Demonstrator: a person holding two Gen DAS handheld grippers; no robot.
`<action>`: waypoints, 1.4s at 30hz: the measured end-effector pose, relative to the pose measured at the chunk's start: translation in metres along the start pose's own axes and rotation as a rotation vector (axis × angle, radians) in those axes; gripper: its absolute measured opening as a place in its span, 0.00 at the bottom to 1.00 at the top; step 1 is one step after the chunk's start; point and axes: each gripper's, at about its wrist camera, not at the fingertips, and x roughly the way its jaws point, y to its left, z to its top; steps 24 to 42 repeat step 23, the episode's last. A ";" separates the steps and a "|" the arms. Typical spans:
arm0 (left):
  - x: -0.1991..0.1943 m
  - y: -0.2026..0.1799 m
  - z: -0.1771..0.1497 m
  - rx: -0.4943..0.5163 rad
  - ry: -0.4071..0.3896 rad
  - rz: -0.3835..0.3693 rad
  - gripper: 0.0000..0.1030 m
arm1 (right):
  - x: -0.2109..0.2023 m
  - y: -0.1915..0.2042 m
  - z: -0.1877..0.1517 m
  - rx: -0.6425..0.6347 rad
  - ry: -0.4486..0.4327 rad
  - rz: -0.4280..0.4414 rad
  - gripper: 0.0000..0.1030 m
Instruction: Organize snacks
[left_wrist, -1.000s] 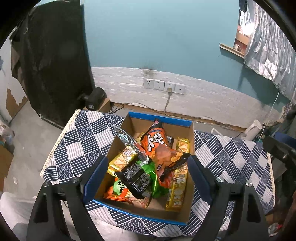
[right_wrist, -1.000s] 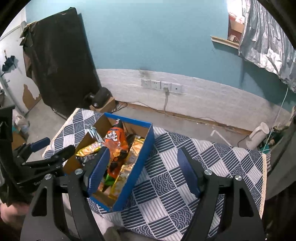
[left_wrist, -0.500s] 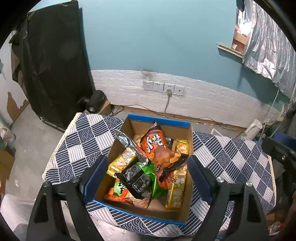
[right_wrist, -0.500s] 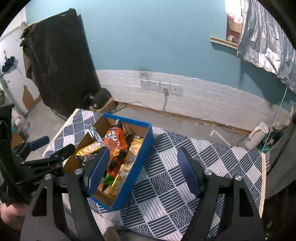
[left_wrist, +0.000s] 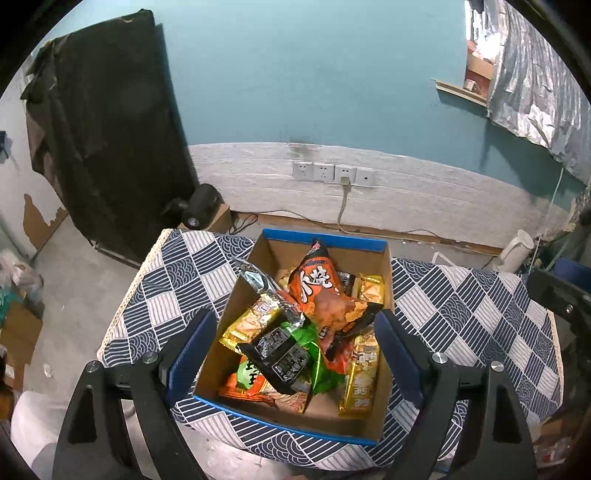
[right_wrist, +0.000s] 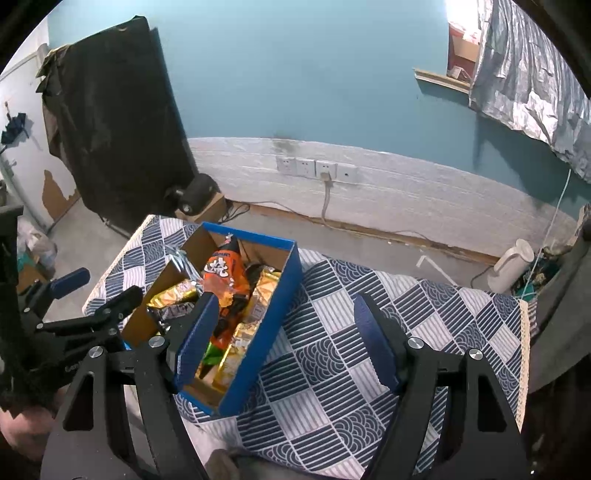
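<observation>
on the tabletop (left_wrist: 476, 310), under a blue-and-white patterned cloth, a box (left_wrist: 325, 240) with a blue rim sits toward 9 o'clock in the right wrist view, packed with snacks. an orange bag (left_wrist: 319, 284) leans upright at its middle, a black packet (left_wrist: 282, 352) lies over a green bag (left_wrist: 319, 365) at 6 o'clock, and gold packs (left_wrist: 360, 376) line the 3 o'clock wall. the left tool (left_wrist: 293, 350) hovers above the box, fingers apart, holding nothing. the right tool (right_wrist: 286, 338) hangs over the box's right wall (right_wrist: 266, 321) and cloth, also apart and empty.
</observation>
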 end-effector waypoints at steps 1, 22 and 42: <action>0.001 0.001 0.000 -0.005 0.009 -0.010 0.86 | 0.000 0.000 0.000 0.002 0.000 -0.001 0.74; -0.001 -0.003 -0.001 0.009 0.011 -0.019 0.86 | -0.003 -0.004 -0.003 0.008 0.005 -0.002 0.74; -0.001 -0.003 -0.001 0.010 0.012 -0.021 0.86 | -0.003 -0.005 -0.003 0.009 0.006 -0.002 0.74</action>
